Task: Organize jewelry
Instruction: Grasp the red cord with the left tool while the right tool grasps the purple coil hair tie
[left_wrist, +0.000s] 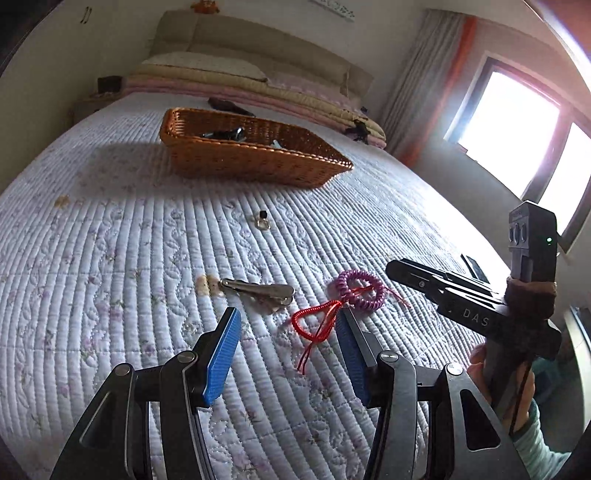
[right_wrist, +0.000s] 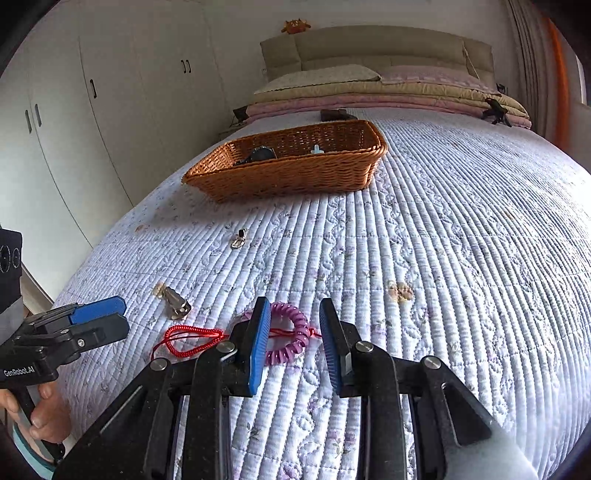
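A wicker basket (left_wrist: 207, 155) (right_wrist: 295, 173) stands on the quilted bed and holds a dark item (left_wrist: 225, 133) and a small pale one (right_wrist: 317, 149). On the quilt lie a purple coil bracelet (left_wrist: 360, 290) (right_wrist: 291, 332), a red cord bracelet (left_wrist: 314, 321) (right_wrist: 192, 338), a metal clip (left_wrist: 258, 290) (right_wrist: 177, 304) and a small ring pendant (left_wrist: 262, 219) (right_wrist: 239, 239). My left gripper (left_wrist: 286, 332) is open above the red cord. My right gripper (right_wrist: 295, 328) is open around the purple coil, empty.
The bed's headboard and folded pink and cream bedding (right_wrist: 369, 92) lie beyond the basket. White wardrobes (right_wrist: 92, 110) line the left side. A bright window (left_wrist: 517, 129) and curtain are on the right. The right gripper (left_wrist: 461, 295) shows in the left view.
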